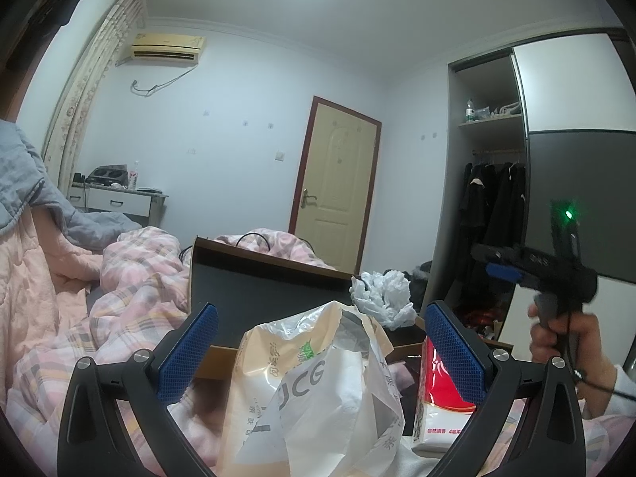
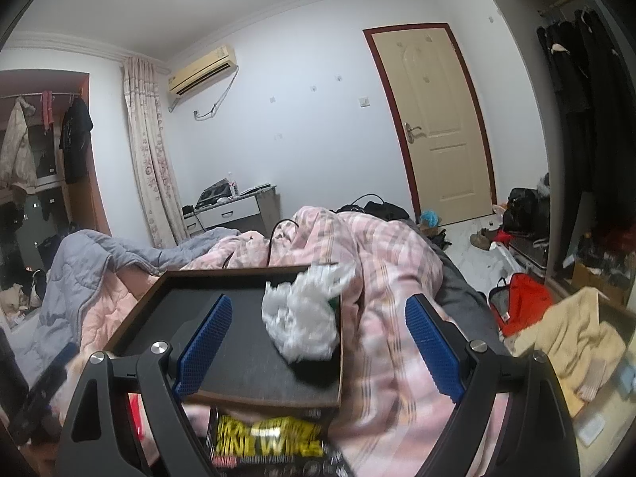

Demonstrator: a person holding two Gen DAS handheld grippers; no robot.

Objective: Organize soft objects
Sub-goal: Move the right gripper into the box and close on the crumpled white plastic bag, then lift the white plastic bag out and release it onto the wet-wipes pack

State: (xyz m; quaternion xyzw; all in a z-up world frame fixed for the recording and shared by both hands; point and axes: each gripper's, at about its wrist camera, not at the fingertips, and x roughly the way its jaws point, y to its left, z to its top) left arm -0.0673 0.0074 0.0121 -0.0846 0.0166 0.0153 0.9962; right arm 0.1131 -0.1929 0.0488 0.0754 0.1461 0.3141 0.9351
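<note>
On a bed covered by a pink plaid quilt (image 2: 381,262), a dark tray (image 2: 238,342) held a crumpled white plastic bag (image 2: 302,318) at its far right corner. Both the left gripper (image 1: 320,351) and right gripper (image 2: 318,342) hung released, empty; a cream tissue bag (image 1: 314,389) stood between the left one's jaws, untouched.

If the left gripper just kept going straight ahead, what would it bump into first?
Most likely the crinkly beige and white plastic bag. It stands right between the open left gripper fingers, nearer than the dark tray behind it. The red tissue pack sits off to the side, by the right finger. Depth is hard to judge here.
</note>
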